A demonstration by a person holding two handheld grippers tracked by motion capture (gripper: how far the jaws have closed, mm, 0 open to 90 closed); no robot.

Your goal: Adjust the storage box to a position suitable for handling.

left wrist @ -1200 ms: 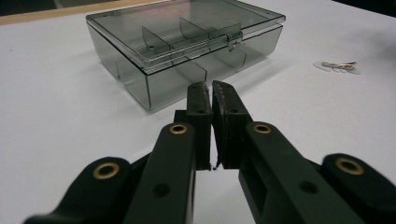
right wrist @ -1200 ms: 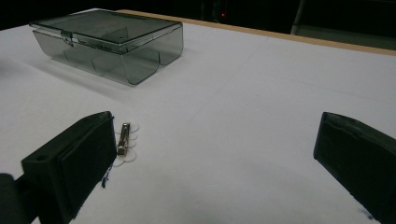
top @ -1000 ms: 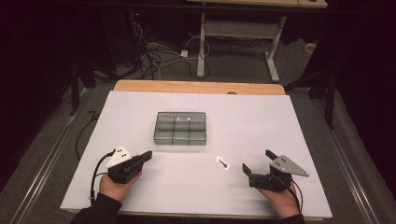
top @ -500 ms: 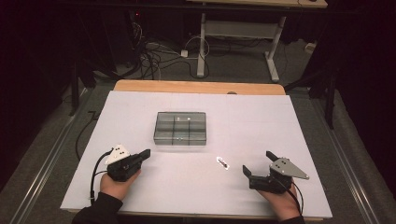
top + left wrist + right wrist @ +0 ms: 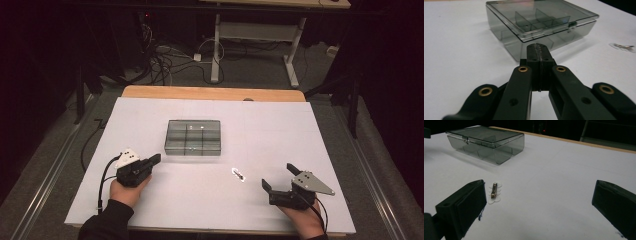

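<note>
At the left, the left gripper rests low on the white worktop, its jaws pressed together with nothing between them. Just ahead of its tips sits the smoky grey transparent plastic compartment box, its hinged lid down and its latch on the side facing right in the left gripper view; the dividers show through the lid and the compartments look empty, though a few bright specks inside cannot be made out.

Farther right, between the two grippers and nearer the right one, lies a small gold-coloured metal clip on a white petal-shaped backing. In the right gripper view it lies flat just ahead of and beside that gripper's left-hand jaw, and the box stands well beyond it.

At the right, the right gripper also rests on the worktop, its jaws spread wide and empty, aimed toward the clip and the box.

Judging by this, the work is at its start: neither the box nor the clip is touched. The likely job is to get the clip into the box, so the lid must be opened first. The next move calls for the wide right gripper to come onto the clip and close across its thin body, while the closed left gripper steadies the box or works its latch. The clip lies very flat, so the jaws must come down close to the surface.
</note>
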